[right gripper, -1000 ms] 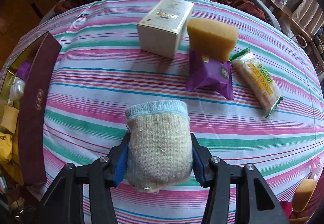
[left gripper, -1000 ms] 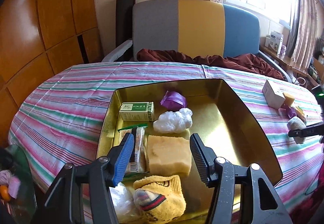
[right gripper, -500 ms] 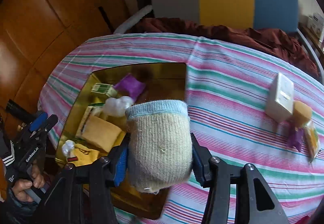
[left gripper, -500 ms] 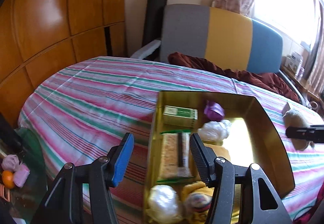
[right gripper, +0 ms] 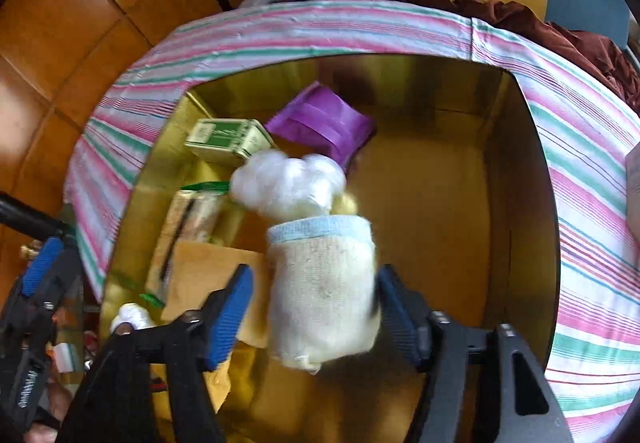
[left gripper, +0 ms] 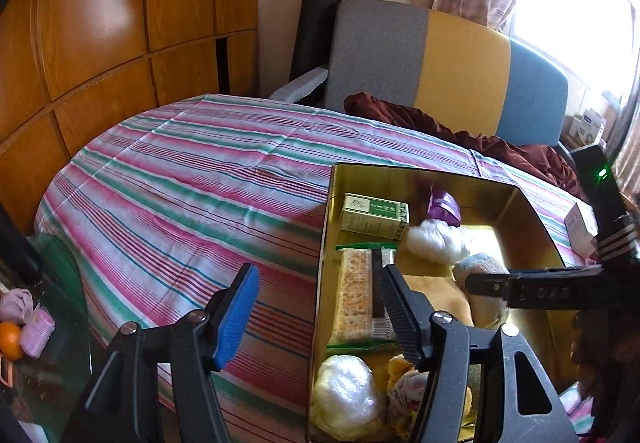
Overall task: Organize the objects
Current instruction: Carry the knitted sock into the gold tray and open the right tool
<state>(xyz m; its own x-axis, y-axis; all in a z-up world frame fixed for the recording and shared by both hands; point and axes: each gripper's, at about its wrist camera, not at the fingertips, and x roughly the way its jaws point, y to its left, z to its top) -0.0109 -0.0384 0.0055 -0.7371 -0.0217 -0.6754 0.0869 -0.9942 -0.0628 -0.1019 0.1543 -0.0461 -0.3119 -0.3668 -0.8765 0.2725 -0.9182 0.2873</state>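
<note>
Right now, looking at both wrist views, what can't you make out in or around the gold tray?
- Sock, right wrist view: motion-blurred between the opening jaws, so contact with either pad is unclear.
- Tray near corner, left wrist view: hidden behind the left gripper.
- Green box print: too small in both views.
- White box on the cloth: cut off by the right gripper's body.

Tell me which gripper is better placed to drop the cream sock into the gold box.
Right. The right gripper is over the gold box with the cream sock between its opening jaws. The left gripper is empty, straddling the box's near wall.
</note>
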